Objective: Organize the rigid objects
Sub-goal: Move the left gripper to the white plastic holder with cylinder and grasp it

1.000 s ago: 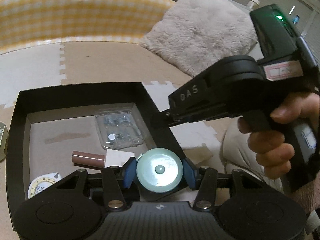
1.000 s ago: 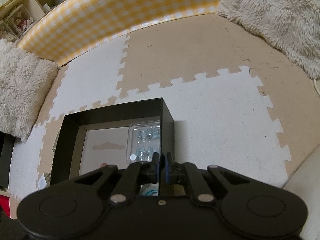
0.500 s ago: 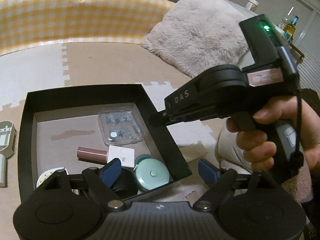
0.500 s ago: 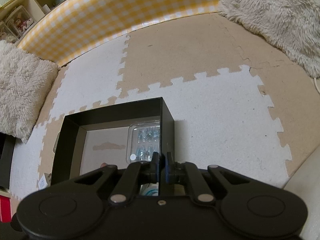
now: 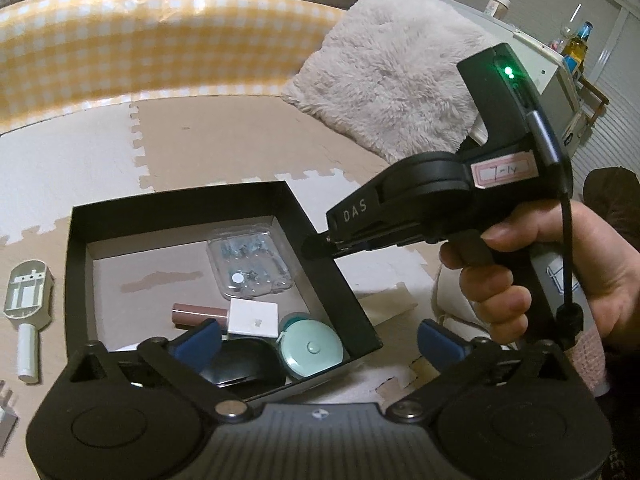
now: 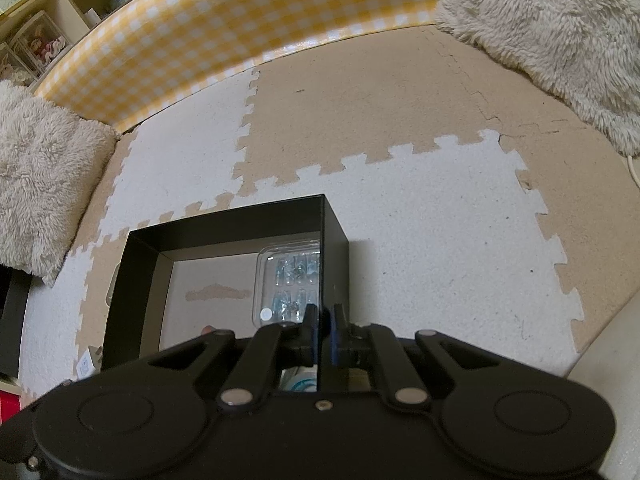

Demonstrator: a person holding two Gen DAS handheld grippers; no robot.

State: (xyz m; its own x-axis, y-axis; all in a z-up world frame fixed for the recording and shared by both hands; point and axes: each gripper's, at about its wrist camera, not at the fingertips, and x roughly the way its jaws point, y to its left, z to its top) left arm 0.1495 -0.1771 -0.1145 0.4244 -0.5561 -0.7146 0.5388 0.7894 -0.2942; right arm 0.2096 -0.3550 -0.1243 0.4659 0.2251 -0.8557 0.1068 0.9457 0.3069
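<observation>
1. Left gripper [image 5: 320, 340] opening, jaws spread wide, nothing between the pads, hovering above the box's near corner.
2. Right gripper [image 6: 325, 330] clenched on the right wall of the box [image 5: 320, 256], pads pinching the thin black edge.
3. In the box: mint round tin [image 5: 312, 350] at the near right corner, beside a white block [image 5: 253, 317], pink tube [image 5: 198, 314], black case [image 5: 244, 366], clear blister pack [image 5: 248, 264].
4. Outside on the mat [image 6: 440, 240], left of the box: white bracket [image 5: 28, 292], white stick [image 5: 27, 354].
</observation>
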